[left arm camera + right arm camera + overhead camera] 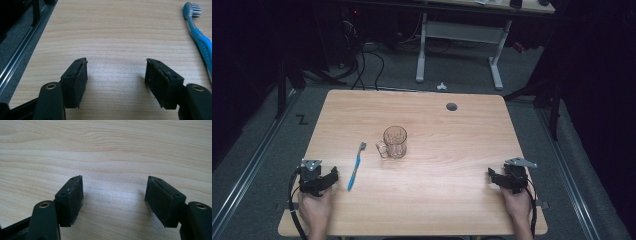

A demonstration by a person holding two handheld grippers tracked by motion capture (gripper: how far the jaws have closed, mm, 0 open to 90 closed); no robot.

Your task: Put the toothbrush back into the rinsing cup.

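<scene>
- The left tool [333,176] rests on the counter [452,200] near its front left corner, held by a hand [315,204].
- A blue toothbrush [355,166] lies just beside it, bristles pointing away.
- A clear glass mug [394,142] stands upright near the middle.
- The right tool [491,176] rests near the front right edge.

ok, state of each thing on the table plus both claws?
left claw: open, nothing between the jaws, resting on the table beside the toothbrush
right claw: open, nothing between the jaws
toothbrush: lying flat, untouched
glass mug: upright, looks empty, untouched
table: bare wood under both claws
</scene>
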